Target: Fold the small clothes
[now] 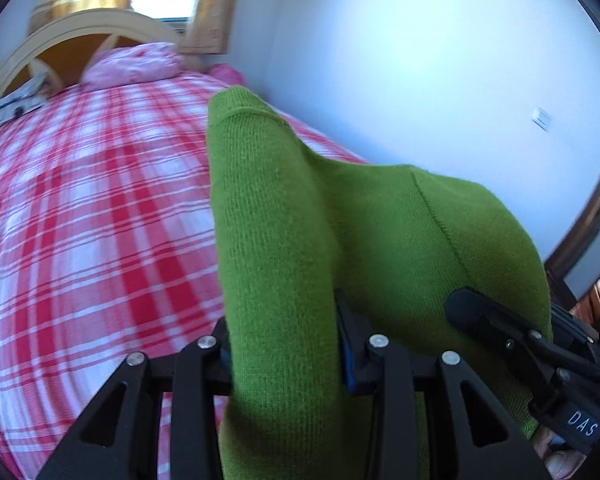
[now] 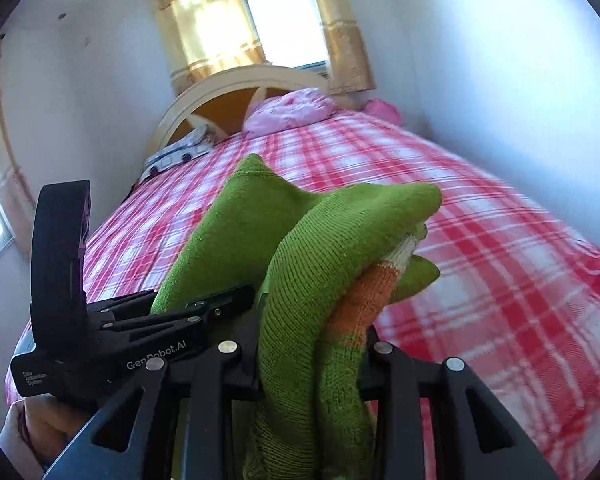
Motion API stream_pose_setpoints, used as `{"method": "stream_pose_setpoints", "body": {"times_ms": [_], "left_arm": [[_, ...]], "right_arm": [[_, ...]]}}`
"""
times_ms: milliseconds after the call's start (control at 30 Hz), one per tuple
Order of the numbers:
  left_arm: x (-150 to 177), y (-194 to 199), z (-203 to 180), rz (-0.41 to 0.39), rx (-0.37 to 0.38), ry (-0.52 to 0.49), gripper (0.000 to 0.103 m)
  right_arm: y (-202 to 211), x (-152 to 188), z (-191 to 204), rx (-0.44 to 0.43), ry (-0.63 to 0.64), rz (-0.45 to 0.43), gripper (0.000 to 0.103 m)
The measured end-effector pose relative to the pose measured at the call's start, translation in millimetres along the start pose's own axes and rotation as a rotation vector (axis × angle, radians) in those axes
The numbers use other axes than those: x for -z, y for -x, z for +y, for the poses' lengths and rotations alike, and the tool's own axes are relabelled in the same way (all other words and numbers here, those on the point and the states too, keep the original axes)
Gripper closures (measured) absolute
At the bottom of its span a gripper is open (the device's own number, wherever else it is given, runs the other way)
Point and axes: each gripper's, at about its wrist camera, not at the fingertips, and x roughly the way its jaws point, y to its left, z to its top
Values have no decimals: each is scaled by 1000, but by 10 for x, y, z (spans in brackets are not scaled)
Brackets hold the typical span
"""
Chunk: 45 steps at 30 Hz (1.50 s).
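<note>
Behind, plaid bed (image 2: 480, 208), pink pillow (image 2: 292, 114)

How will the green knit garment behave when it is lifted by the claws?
Probably floppy: the garment bulges and droops around the left claw. Likely light and not slippery; its knit bunches inside the right claw.

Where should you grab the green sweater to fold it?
Probably at its edges, from the near side, as now: the left gripper and right gripper each pinch a bunched edge of the green sweater, so it hangs between them above the bed.
</note>
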Motion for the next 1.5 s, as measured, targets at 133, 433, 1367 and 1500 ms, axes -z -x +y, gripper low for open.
{"method": "stream_pose_setpoints", "body": {"times_ms": [133, 433, 1367, 1500], "left_arm": [[-79, -172, -427, -1, 44, -73, 66], [-116, -772, -1210, 37, 88, -208, 66], [-85, -1749, -1218, 219, 128, -37, 20], [-54, -1642, -1160, 218, 172, -42, 21]], "right_arm": [[297, 43, -384, 70, -39, -48, 72], [567, 229, -1308, 203, -187, -103, 72], [118, 620, -2540, 190, -463, 17, 68], [159, 631, -2513, 165, -471, 14, 67]]}}
